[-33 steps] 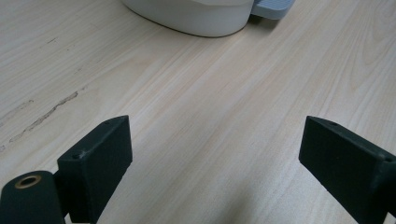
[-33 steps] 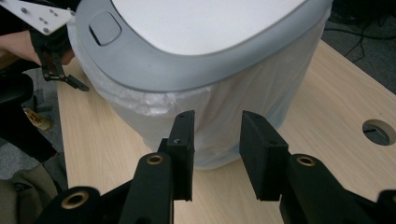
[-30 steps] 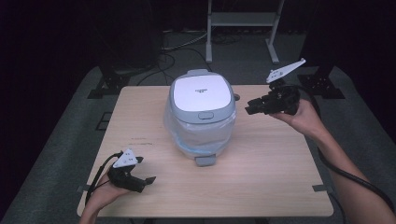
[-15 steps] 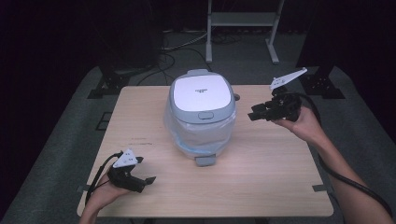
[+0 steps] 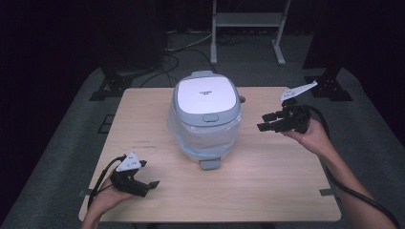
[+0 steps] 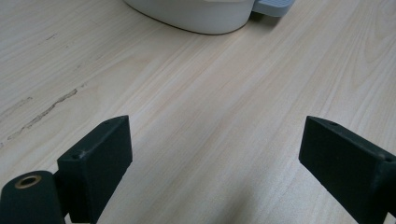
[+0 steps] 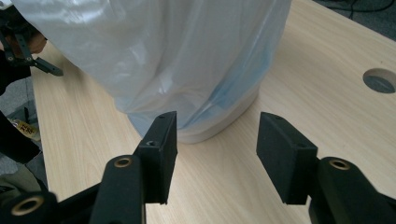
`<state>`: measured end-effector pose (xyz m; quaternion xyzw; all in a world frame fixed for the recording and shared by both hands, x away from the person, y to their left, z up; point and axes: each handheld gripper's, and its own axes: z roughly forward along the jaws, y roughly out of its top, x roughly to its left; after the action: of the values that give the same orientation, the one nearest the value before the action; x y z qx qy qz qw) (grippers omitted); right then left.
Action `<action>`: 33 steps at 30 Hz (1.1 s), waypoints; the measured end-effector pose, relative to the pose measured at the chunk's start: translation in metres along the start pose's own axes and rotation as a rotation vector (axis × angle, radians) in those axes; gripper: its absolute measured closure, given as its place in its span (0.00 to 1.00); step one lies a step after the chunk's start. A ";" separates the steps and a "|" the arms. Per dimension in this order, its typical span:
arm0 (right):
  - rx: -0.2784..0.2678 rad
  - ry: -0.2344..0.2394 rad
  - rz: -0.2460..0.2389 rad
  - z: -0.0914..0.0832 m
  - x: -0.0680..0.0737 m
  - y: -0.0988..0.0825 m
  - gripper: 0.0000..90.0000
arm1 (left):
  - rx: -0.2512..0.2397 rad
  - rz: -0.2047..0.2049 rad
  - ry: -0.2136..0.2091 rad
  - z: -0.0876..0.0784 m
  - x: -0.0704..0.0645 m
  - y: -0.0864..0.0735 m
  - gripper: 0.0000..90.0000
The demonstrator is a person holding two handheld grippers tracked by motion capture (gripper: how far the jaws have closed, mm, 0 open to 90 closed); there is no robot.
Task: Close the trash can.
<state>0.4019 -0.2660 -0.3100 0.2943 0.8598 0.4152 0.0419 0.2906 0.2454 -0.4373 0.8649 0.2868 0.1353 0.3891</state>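
Beside the bagged bin (image 7: 187,65), right tool (image 7: 217,140) parted and empty; grey lid (image 5: 206,95) from above.

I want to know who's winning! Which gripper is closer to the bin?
The right gripper, beside the bin, jaws pointing at its bagged side. The left gripper sits back near the table's front edge.

Light fell from above onto the tabletop (image 5: 267,191), evenly bright; surroundings went near black. Soft shadow lay under the rice cooker (image 5: 206,102). Mild glare showed on its plastic wrap (image 7: 177,56). Claw views were sharp mid-frame, slightly soft at the near bottom edge.
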 end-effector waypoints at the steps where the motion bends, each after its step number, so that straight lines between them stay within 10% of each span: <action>1: 0.000 0.000 0.004 0.000 0.000 -0.002 0.50 | -0.003 0.000 0.001 0.000 0.000 0.000 0.10; 33: -0.035 -0.061 0.073 0.005 0.004 -0.073 0.43 | 0.002 0.008 0.000 0.000 -0.001 0.001 0.09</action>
<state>0.3658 -0.2960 -0.3666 0.3370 0.8395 0.4223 0.0581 0.2900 0.2444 -0.4367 0.8664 0.2833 0.1367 0.3878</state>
